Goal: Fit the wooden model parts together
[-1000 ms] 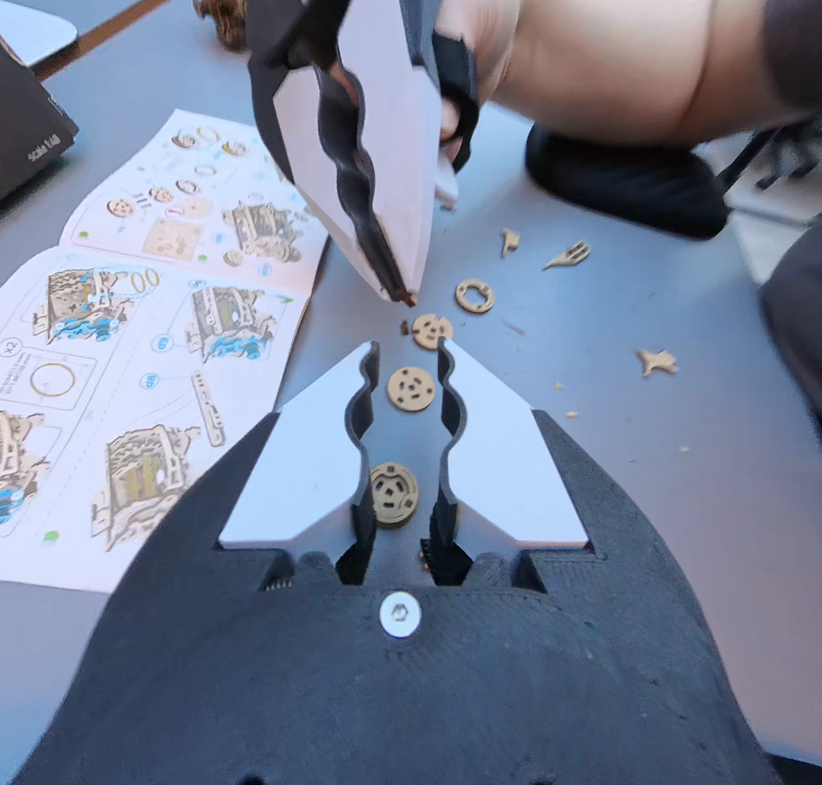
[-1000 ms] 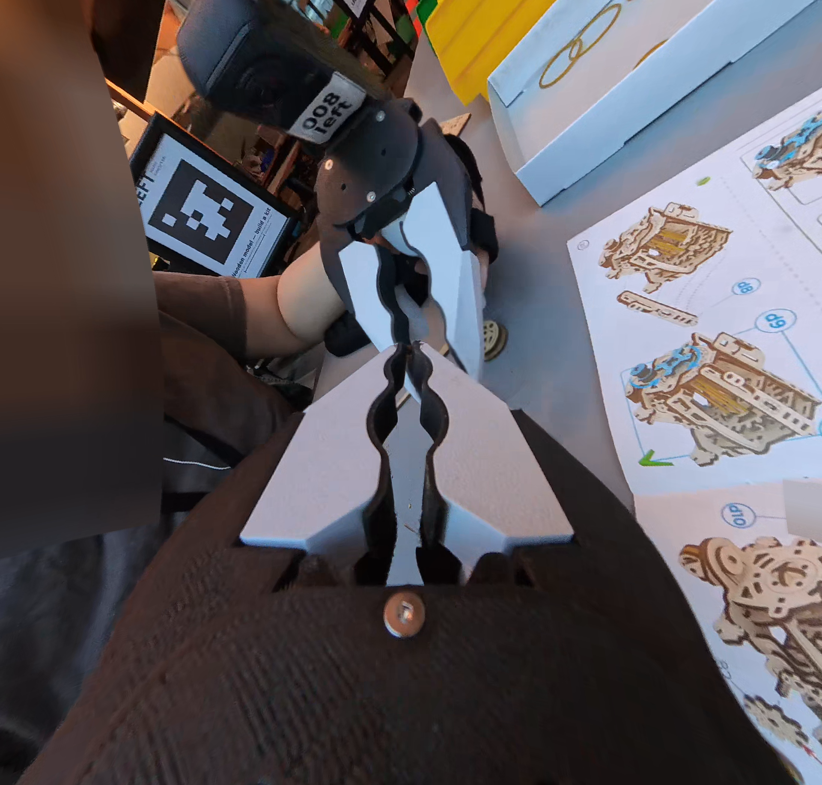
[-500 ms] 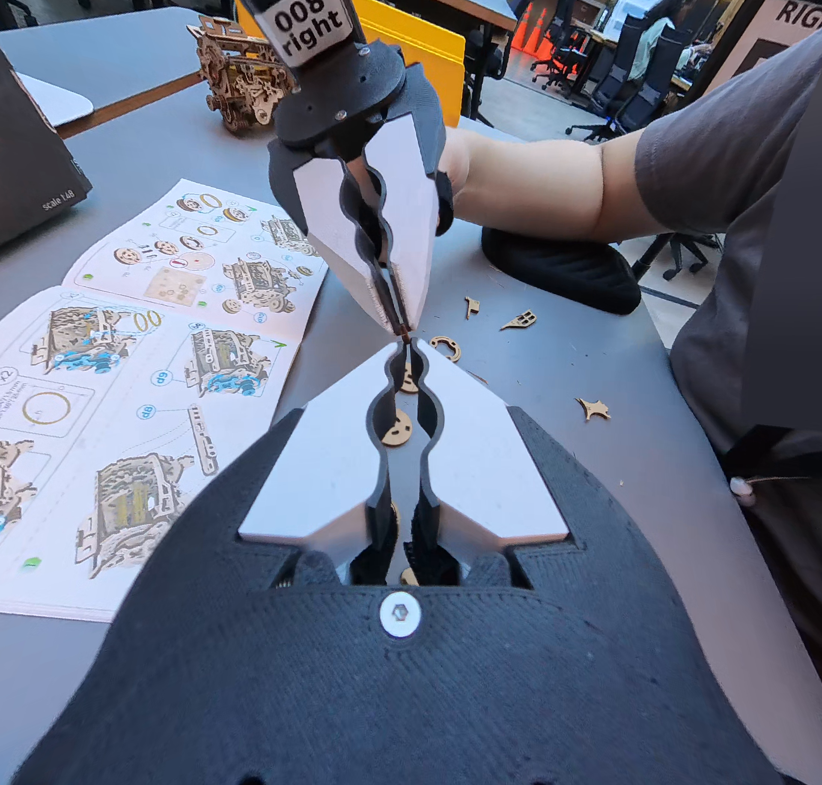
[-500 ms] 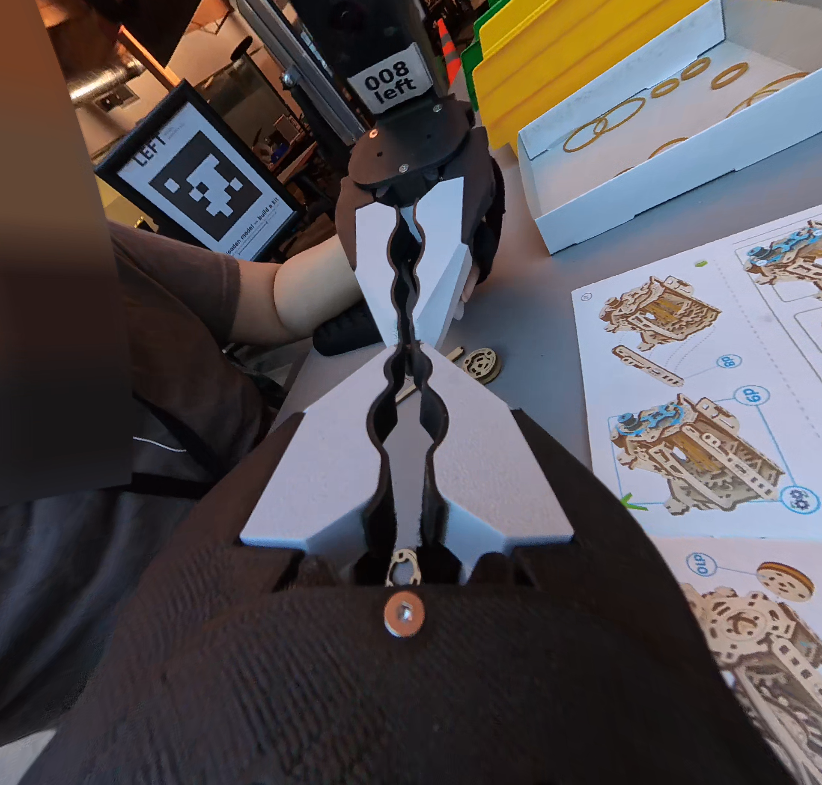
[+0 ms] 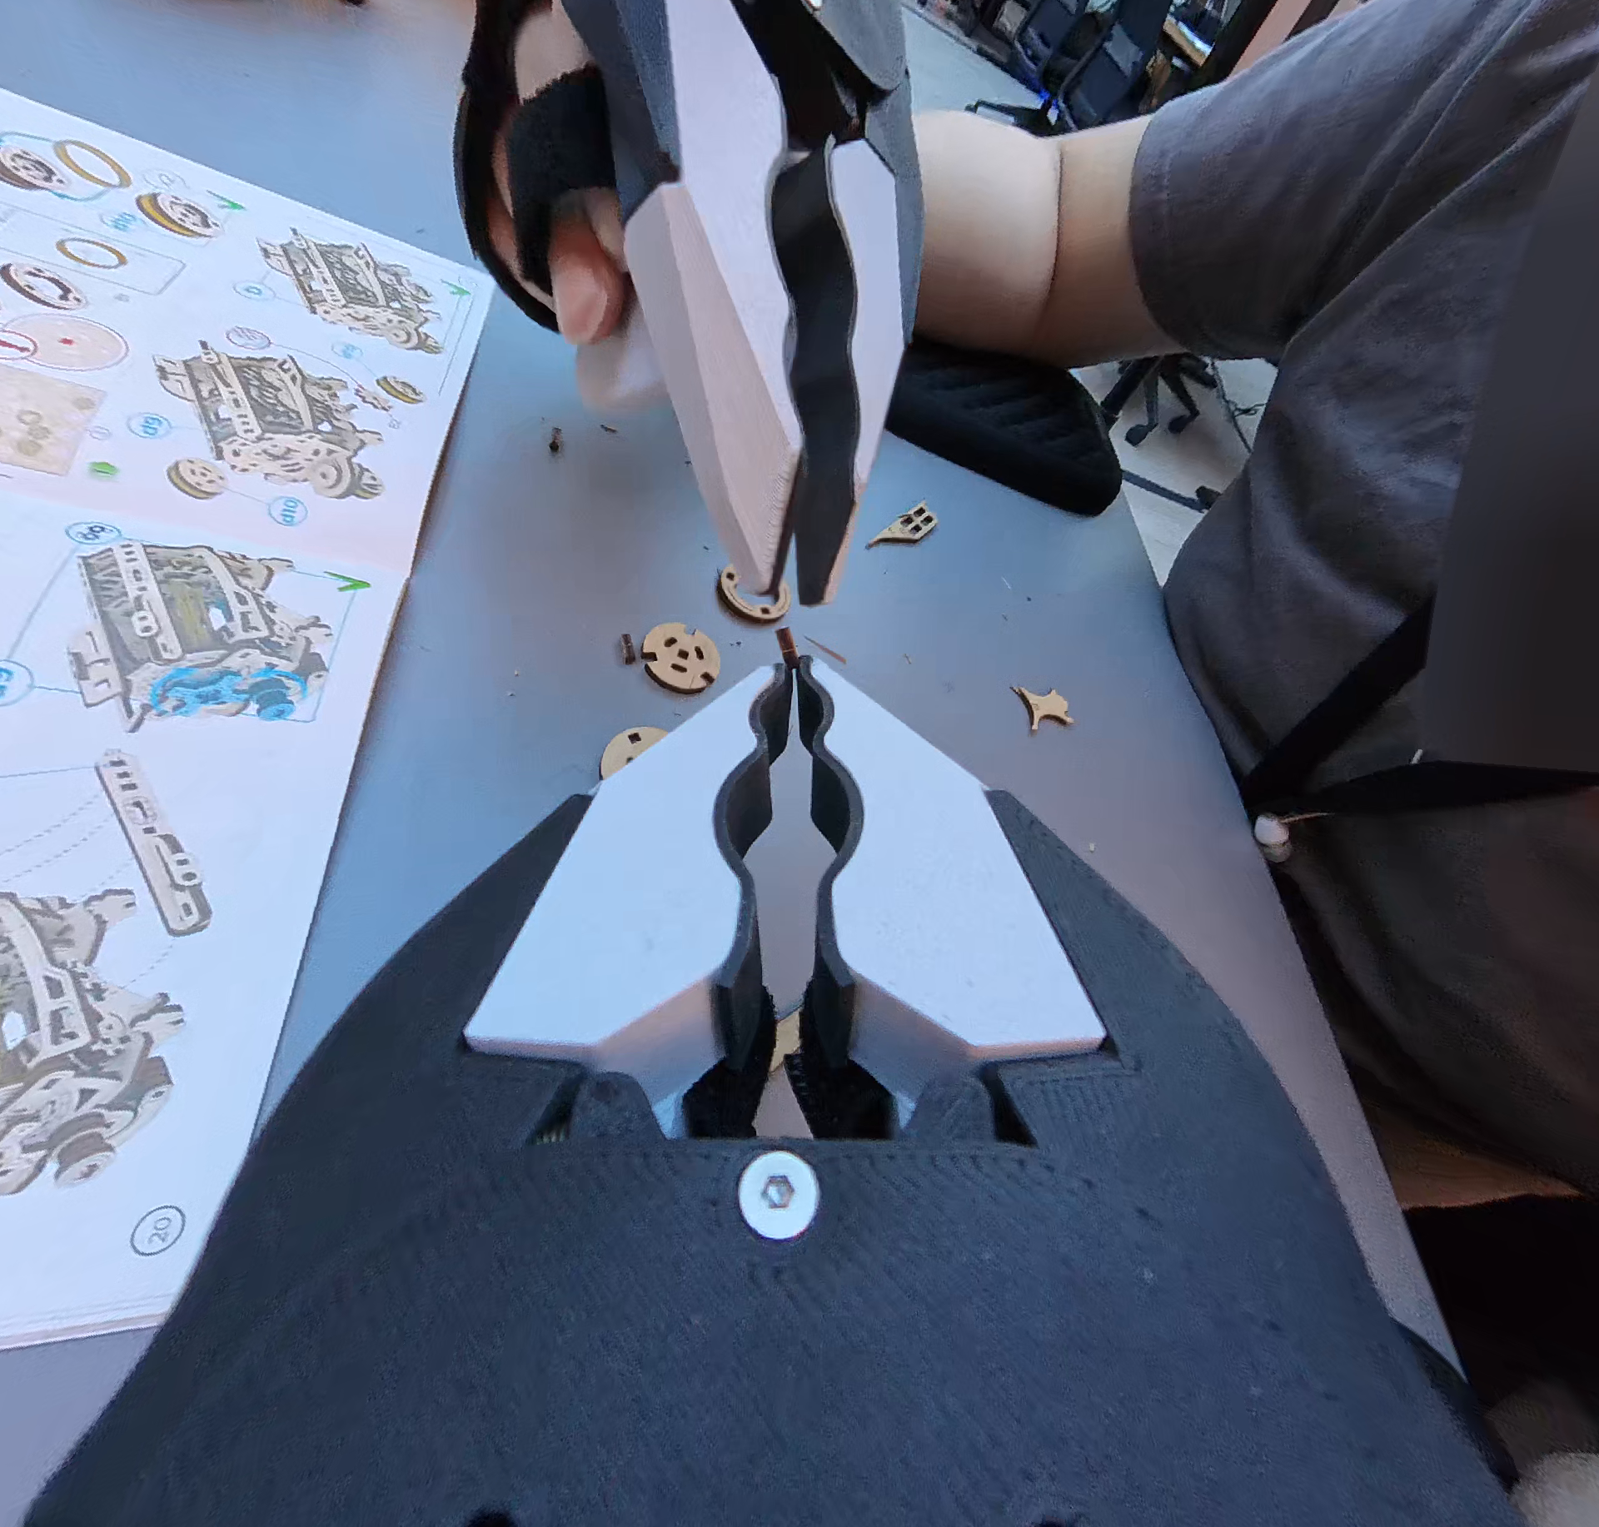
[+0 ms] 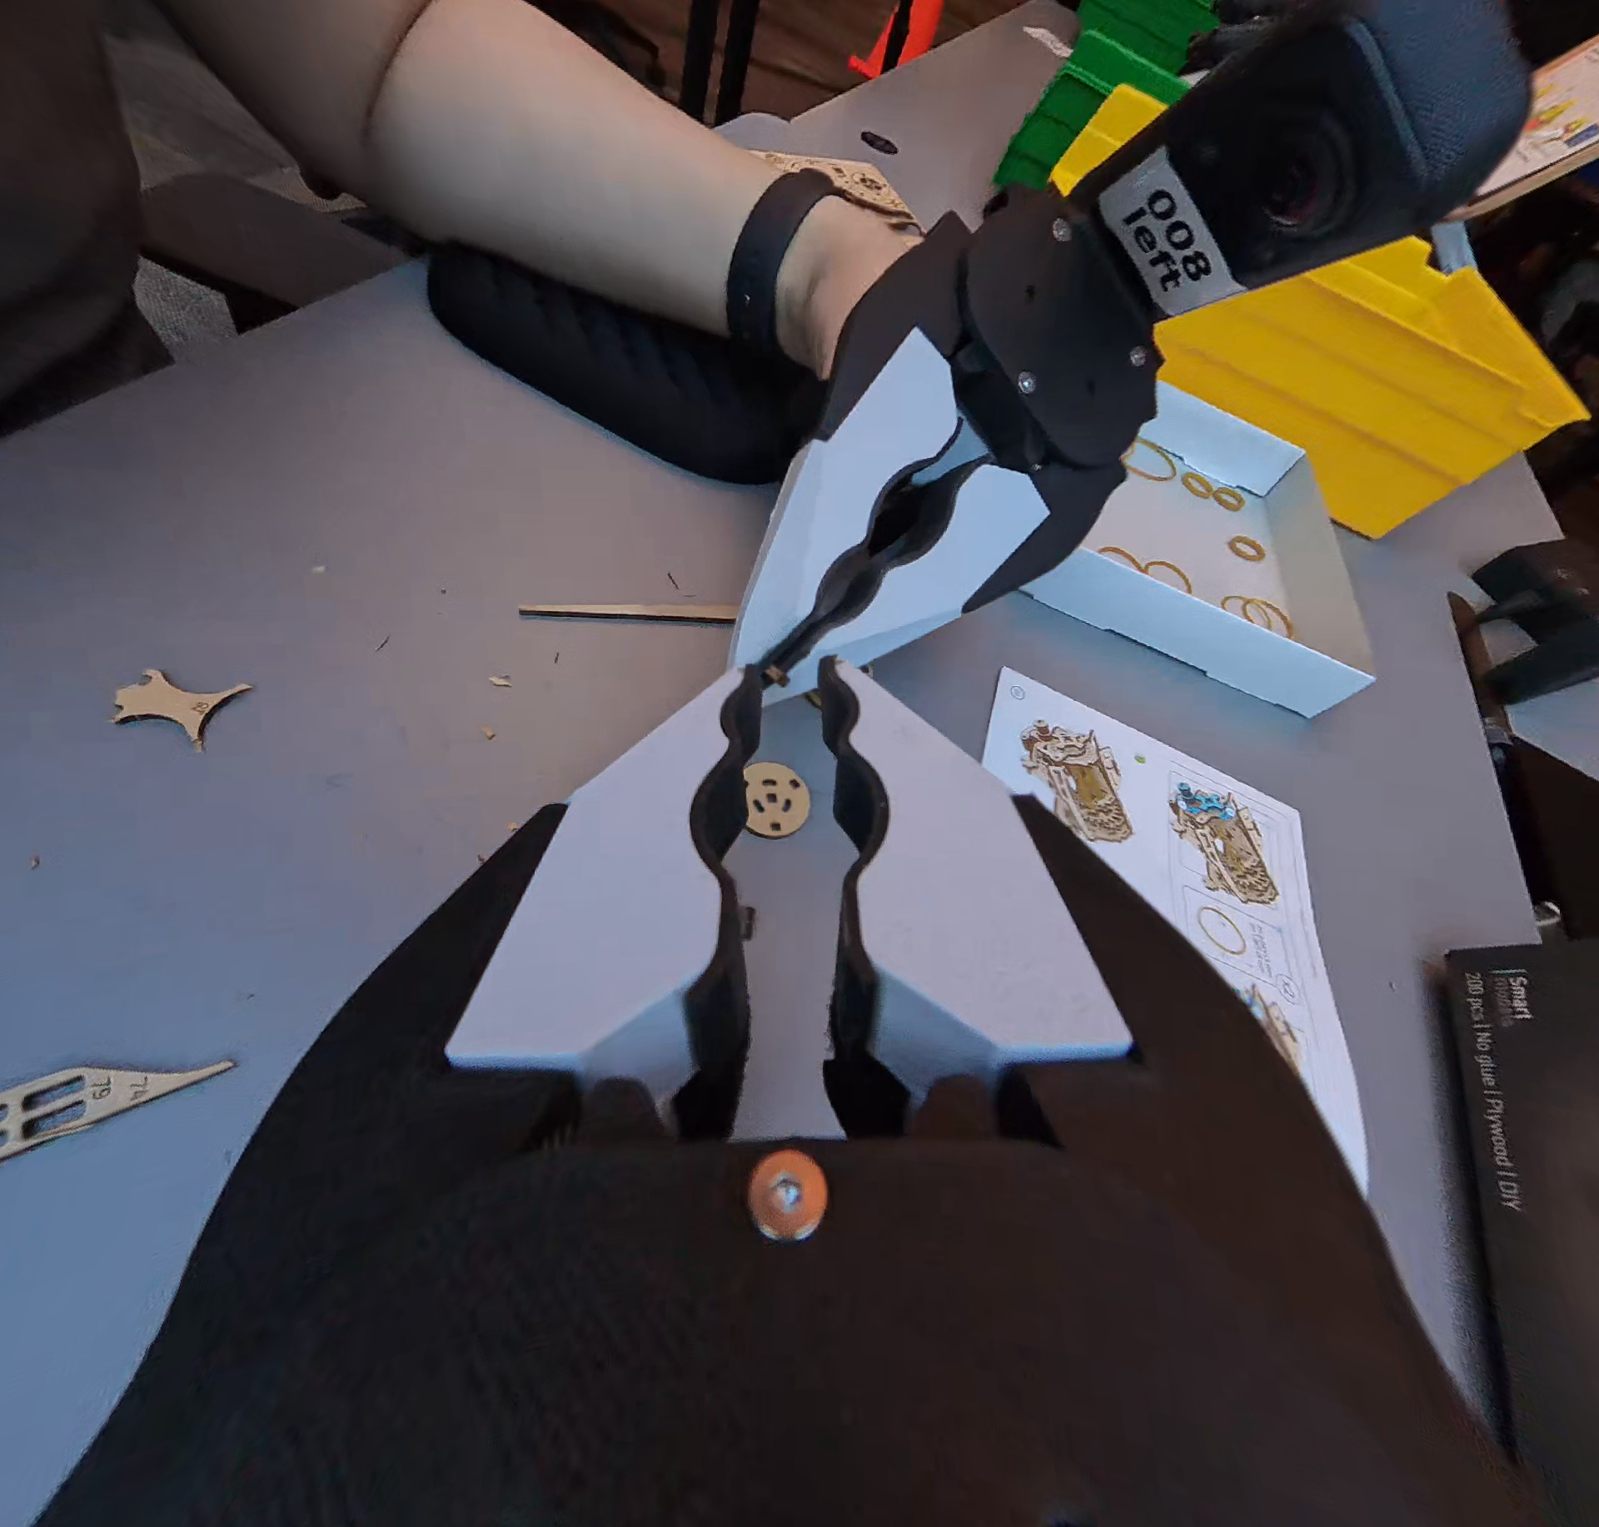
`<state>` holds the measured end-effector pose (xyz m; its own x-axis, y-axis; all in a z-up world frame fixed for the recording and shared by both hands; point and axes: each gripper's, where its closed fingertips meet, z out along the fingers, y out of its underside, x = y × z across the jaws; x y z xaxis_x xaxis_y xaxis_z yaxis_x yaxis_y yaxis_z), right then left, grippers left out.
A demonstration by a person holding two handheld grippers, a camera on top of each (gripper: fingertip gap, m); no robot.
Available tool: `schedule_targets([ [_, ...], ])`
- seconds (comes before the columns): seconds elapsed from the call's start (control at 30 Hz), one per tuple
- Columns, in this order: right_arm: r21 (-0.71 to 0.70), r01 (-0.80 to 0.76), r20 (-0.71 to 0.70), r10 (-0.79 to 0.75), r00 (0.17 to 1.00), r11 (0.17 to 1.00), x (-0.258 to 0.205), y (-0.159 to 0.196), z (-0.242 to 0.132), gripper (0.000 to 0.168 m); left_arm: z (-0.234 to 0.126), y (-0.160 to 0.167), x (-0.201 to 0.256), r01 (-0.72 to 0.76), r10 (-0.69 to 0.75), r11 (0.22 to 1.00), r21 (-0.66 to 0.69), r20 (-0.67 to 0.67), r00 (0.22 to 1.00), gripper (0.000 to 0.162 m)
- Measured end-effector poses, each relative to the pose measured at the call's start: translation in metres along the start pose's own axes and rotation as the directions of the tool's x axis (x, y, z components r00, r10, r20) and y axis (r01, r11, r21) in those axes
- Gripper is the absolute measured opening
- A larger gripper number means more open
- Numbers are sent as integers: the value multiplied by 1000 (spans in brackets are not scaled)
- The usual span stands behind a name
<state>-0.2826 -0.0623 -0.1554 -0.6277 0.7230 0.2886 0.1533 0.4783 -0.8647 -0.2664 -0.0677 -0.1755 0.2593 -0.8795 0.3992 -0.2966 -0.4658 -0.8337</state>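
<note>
Left wrist view: the left gripper has its jaws pressed together on a tiny dark wooden peg that pokes out past the tips. Straight ahead, the right gripper hangs tip-down, its jaws a little apart, just above a wooden ring on the grey table. A slotted disc lies just left of the tips, another disc is half hidden under the left finger, and a star-shaped offcut sits off to the right. The manual fills the left side; bare table runs right to the edge by the person's shirt.

Right wrist view: the right gripper shows jaws spread and empty, with a holed disc on the table between them. The left gripper comes in from upper right, its tips touching the right gripper's left fingertip, the peg pinched there. A thin stick and offcuts lie left on open table. Right of the jaws sit the manual, a white tray and a yellow bin.
</note>
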Motion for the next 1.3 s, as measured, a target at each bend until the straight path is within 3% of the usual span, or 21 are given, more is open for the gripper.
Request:
schedule_targets([
  [0.2, 36, -188, 49, 187, 981, 981, -2, -3, 3, 13, 1, 1, -5, -47, 47, 999, -3, 63, 997, 0],
  [0.33, -30, -41, -45, 39, 998, 999, 2, 2, -1, 12, -1, 5, -10, -69, 72, 997, -34, 119, 990, 0],
  [0.4, 15, -147, -17, 147, 989, 989, 0, -2, -4, 9, -3, 9, -17, -79, 88, 995, -55, 165, 982, 0],
  [0.53, -46, -278, -54, 276, 960, 959, 10, 13, -6, 10, 0, 9, -22, -114, 131, 990, -87, 222, 966, 0],
  [0.63, -79, -255, -46, 252, 967, 964, 3, 17, -4, 10, 4, 15, -28, -166, 202, 974, -152, 270, 941, 0],
  [0.77, -156, -85, -71, 75, 995, 984, -3, 24, 0, 10, 10, 15, -22, -168, 201, 973, -156, 233, 951, 0],
  [1.0, -211, -311, -55, 307, 950, 927, -1, 45, 5, 18, 7, 13, -31, -188, 235, 966, -176, 301, 924, 0],
  [1.17, -121, -340, -69, 334, 940, 932, 10, 28, 4, 15, 6, 13, -37, -204, 260, 960, -192, 339, 904, 0],
  [1.3, -166, -340, -87, 330, 940, 926, 15, 39, 4, 11, 5, 6, -37, -223, 264, 962, -155, 345, 901, 0],
])
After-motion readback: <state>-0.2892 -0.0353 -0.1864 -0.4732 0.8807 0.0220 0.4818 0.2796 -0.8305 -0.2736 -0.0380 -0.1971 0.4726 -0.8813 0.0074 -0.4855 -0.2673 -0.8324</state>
